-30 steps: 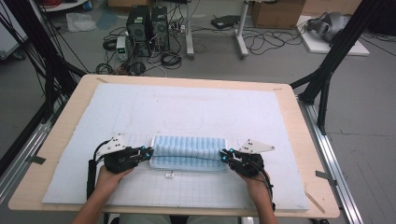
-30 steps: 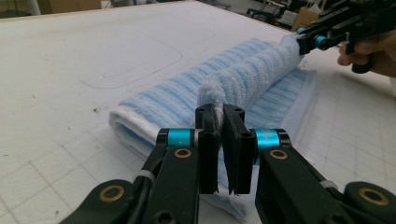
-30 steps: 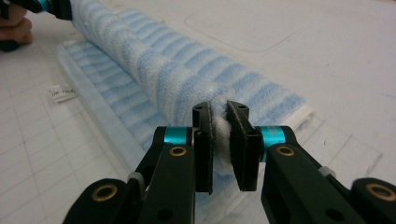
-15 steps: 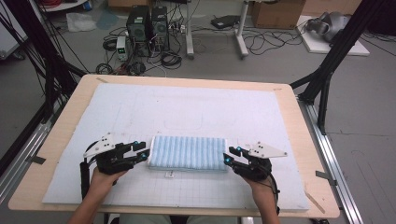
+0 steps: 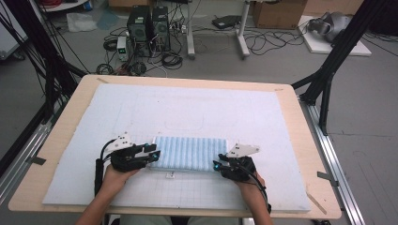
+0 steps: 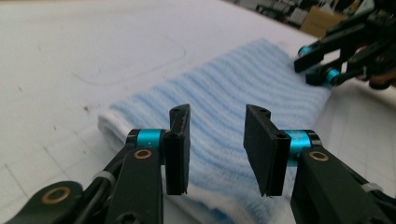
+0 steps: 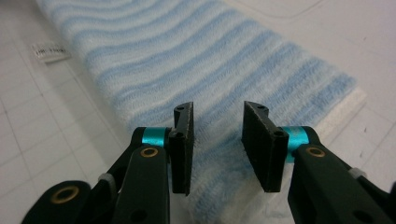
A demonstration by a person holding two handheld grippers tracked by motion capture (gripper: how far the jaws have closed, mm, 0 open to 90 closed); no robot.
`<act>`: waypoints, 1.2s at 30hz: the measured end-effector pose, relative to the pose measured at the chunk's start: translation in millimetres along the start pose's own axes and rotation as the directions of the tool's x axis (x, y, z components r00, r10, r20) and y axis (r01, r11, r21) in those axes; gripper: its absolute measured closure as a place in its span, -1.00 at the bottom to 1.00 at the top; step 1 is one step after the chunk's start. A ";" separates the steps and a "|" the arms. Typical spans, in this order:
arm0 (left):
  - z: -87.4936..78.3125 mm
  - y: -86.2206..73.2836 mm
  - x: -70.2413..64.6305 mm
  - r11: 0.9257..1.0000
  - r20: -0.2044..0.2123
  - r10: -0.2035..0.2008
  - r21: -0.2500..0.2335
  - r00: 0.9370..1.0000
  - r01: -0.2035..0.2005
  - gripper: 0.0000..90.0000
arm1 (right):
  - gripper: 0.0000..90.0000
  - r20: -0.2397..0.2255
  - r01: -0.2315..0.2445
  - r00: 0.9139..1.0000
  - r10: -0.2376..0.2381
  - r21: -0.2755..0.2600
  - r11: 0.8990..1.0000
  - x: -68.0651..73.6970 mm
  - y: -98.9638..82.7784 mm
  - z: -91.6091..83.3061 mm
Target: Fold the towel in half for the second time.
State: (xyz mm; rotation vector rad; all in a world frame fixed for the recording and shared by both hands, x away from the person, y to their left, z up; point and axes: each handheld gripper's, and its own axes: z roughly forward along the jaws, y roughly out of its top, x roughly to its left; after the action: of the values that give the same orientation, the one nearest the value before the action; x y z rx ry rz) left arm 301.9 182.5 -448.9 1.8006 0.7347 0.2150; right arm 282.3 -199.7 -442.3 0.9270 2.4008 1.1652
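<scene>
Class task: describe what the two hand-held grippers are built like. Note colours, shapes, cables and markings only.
Each hand-held gripper, left and right, has a black body, two flat black rectangular fingers on black linkage arms, bright blue collars behind the fingers and brass-coloured pivot rivets. A pale grey three-cornered plate sits on top, and a black cable trails back along the forearm. No sleeves show.

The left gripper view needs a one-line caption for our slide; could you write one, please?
Left gripper with jaws open above one end of a folded blue striped towel, the right gripper at its far end.
</scene>
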 end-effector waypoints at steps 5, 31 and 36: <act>5.9 0.8 -3.2 0.992 -0.043 0.013 0.127 0.999 -0.007 0.48 | 0.41 0.001 -0.012 1.000 0.012 0.009 1.000 -3.6 -3.6 -1.7; 8.4 28.8 27.3 0.999 -0.100 -0.027 -0.019 0.995 0.026 0.28 | 0.48 0.056 -0.170 0.984 0.171 -0.011 0.985 -44.3 23.2 20.2; 3.6 30.3 28.0 0.996 -0.078 -0.056 -0.072 0.995 0.050 -0.04 | 0.38 0.061 -0.159 0.985 0.163 -0.063 0.985 -42.5 24.5 4.3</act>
State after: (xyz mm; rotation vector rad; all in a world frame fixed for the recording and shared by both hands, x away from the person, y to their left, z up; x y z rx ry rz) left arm 337.1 190.4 -428.5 1.7116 0.8206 0.2755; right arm 326.2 -214.5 -425.7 1.1400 2.2627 1.2326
